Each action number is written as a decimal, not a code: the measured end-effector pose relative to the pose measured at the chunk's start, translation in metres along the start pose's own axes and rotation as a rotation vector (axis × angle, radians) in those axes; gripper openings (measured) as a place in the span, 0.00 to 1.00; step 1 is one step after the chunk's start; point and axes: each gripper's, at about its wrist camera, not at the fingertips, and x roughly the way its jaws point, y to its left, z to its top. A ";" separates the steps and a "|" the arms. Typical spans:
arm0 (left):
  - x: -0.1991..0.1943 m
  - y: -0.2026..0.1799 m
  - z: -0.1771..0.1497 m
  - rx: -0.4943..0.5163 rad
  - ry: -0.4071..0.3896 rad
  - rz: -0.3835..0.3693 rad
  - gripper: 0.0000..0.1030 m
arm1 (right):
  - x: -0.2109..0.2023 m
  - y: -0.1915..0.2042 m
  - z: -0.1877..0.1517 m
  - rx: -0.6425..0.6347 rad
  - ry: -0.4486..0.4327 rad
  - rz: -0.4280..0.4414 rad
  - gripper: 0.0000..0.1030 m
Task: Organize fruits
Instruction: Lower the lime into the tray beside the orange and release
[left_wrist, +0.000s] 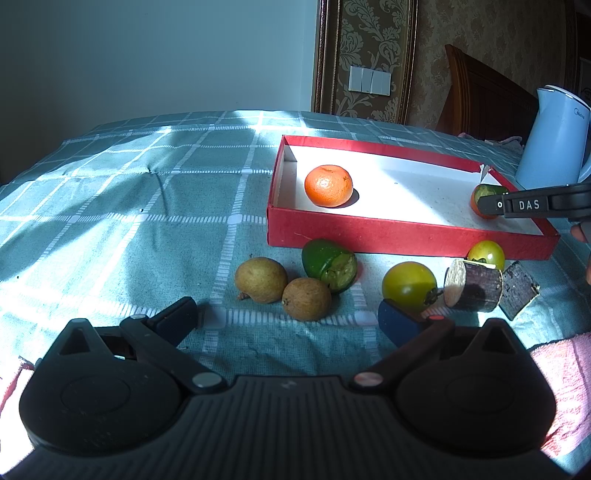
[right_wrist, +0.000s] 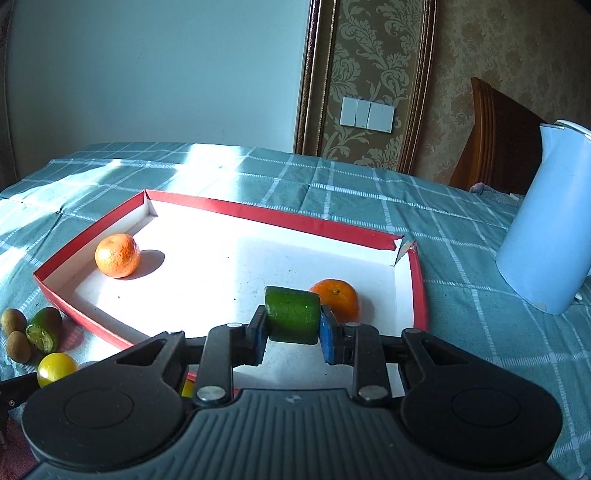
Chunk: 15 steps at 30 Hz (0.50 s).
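Note:
My right gripper (right_wrist: 292, 334) is shut on a green fruit piece (right_wrist: 292, 319), held over the right part of the red box (right_wrist: 273, 218). Just beyond the piece an orange (right_wrist: 341, 301) lies in the box, and a second orange (right_wrist: 117, 255) lies at the box's left end. In the left wrist view the right gripper (left_wrist: 491, 203) comes in from the right over the red box (left_wrist: 406, 234). My left gripper (left_wrist: 288, 317) stands open over the cloth, with two brown fruits (left_wrist: 284, 290), a cut green fruit (left_wrist: 328, 265) and green tomatoes (left_wrist: 409, 282) ahead of it.
A light blue kettle (right_wrist: 546, 236) stands right of the box on the checked tablecloth (right_wrist: 461, 258). Two dark cut stem pieces (left_wrist: 474, 285) lie right of the tomatoes. A pink towel (left_wrist: 561, 373) lies at the near right. A wooden chair back (right_wrist: 495, 140) rises behind the table.

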 end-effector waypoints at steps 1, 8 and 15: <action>0.000 0.000 0.000 0.000 0.000 0.000 1.00 | 0.004 0.001 0.000 -0.003 0.006 -0.005 0.27; 0.000 0.000 0.000 0.000 0.000 0.000 1.00 | 0.014 0.011 0.001 -0.034 0.003 -0.018 0.27; 0.000 0.000 0.000 0.000 0.000 0.000 1.00 | 0.026 0.015 0.000 -0.032 0.043 -0.005 0.27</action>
